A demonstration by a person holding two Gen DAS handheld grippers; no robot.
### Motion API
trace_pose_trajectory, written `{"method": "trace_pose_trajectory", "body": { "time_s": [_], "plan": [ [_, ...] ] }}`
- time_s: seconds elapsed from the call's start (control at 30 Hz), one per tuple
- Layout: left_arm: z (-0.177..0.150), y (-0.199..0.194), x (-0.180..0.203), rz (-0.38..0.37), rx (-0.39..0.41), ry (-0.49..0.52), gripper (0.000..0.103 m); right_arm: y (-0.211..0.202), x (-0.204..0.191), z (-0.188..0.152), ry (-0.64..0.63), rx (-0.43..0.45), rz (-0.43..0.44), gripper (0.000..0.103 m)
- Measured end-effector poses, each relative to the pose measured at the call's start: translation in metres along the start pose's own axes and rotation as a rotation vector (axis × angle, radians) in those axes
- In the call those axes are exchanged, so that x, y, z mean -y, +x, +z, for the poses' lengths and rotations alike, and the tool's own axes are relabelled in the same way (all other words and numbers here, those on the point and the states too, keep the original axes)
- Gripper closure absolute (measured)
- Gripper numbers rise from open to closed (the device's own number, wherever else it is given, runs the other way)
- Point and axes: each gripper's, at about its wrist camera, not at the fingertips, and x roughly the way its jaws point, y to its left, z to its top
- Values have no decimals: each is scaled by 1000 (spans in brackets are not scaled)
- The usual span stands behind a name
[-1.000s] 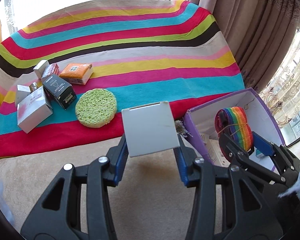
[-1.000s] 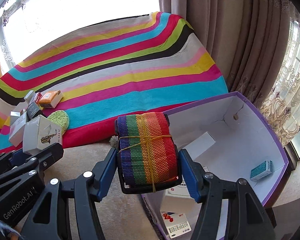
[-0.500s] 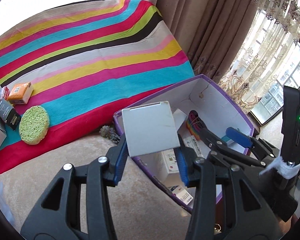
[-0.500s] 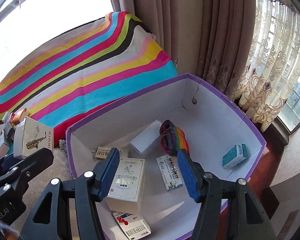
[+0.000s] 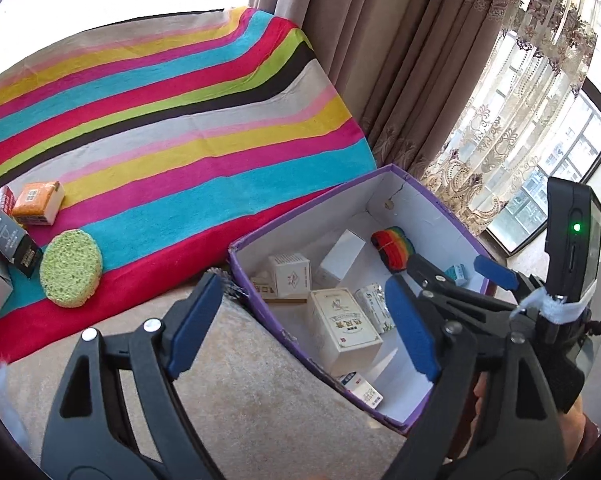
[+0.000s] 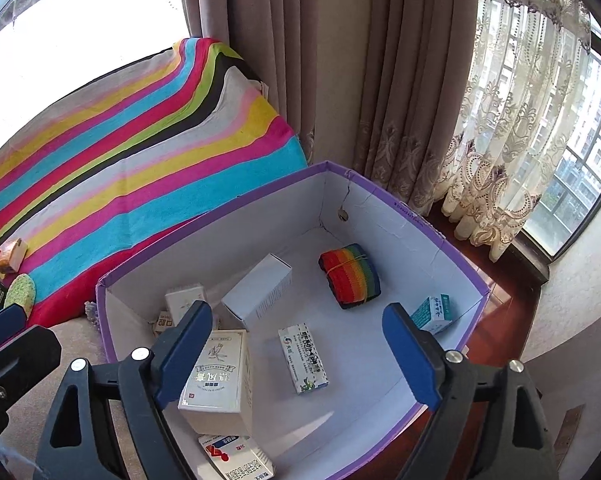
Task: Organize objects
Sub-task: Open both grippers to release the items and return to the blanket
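A: Start nearest. How do the tongs stand?

B: Both pairs are wide and hold nothing. The left tongs [image 5: 300,320] have just been opening, with nothing between the jaws; below the gap lie the near left rim of the purple box [image 5: 260,320] and the beige cushion [image 5: 240,400]. The right tongs [image 6: 296,352] have also just been opening, empty, over the inside of the purple box [image 6: 440,240].

A: And what lies in the box relative to them?

B: In the right wrist view, a tall cream carton [image 6: 218,376] lies just beside the left jaw, partly behind it. A narrow green-and-white packet [image 6: 303,358] lies on the box floor between the jaws. At the near edge sits a red-and-white packet [image 6: 236,460]. A teal-and-white carton [image 6: 432,314] leans at the right wall, just past the right jaw.

A: Farther in?

B: A plain white box [image 6: 258,292] lies tilted at mid-floor, with a small white carton [image 6: 184,302] to its left. The rainbow strap roll [image 6: 350,276], bound with string, rests near the far corner, well apart from both tongs.

A: Outside the box?

B: To the left, on the striped blanket [image 5: 160,120], a green round sponge [image 5: 70,266], an orange box [image 5: 38,202], a black box [image 5: 16,244] and more small cartons beside it. Brown curtains [image 6: 320,60] hang at the far side.
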Motion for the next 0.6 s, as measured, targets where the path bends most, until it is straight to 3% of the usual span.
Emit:
{"method": "trace_pose_trajectory", "body": {
  "time_s": [0.27,0.47,0.6],
  "plan": [
    [6,-19,-52,150,20,6,18,-13,-45,11,-83,19,26,7],
    [6,-41,-108,211,41,-21,18,-21,-97,9,-123,-7,242,7],
    [7,-59,-154,256,69,-71,18,-21,-150,3,-216,-34,346,7]
  ]
}}
